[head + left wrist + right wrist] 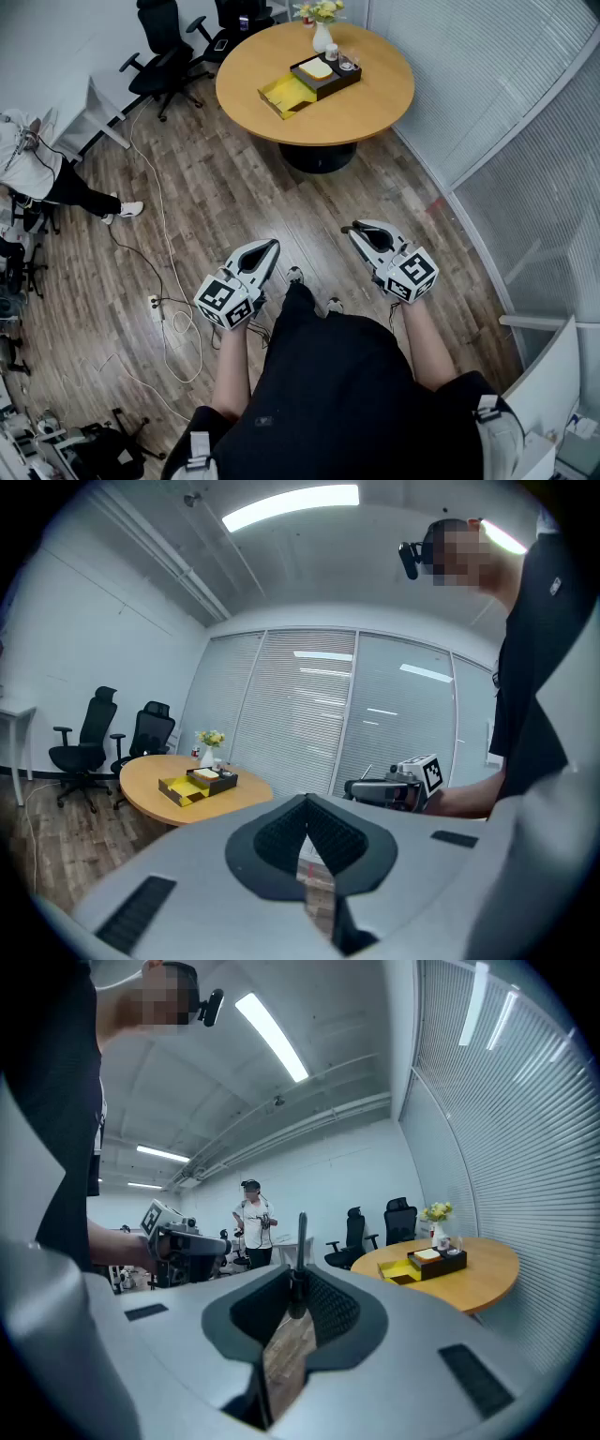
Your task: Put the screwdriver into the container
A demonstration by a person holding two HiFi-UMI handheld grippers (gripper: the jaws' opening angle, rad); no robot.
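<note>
The task looks to be at an early stage: the screwdriver (pixel 300 1239) is already in a grip but has not been delivered. The right hand-held gripper (pixel 299 1286) pinches it, with the jaws closed on its darker lower part. Its slim shaft sticks out past the jaw tips. The left hand-held gripper (pixel 307 802) has its jaws pressed together with nothing between them.

The round wooden worktop (pixel 375 103) holds the open yellow container (pixel 286 96) on the side nearer the person. Right beside the container is a black tray (pixel 328 82), but whether the two touch is too small to tell. A vase of flowers (pixel 322 28) stands at the worktop's far edge.

The person stands on the wooden floor (pixel 206 187), well short of the worktop. Both hand-held grippers are held out in front of the body, roughly level, and neither has reached the worktop's near edge. So the screwdriver, carried in the right hand-held gripper, is well apart from the yellow container. In the head view it is too small to pick out at the gripper's tip.

What remains, in my judgement, is nearly everything. The person has to close the gap to the worktop, bring the screwdriver over the yellow container's open top, lower it in and let the jaws spread. Whether the container already holds anything cannot be told from here.
</note>
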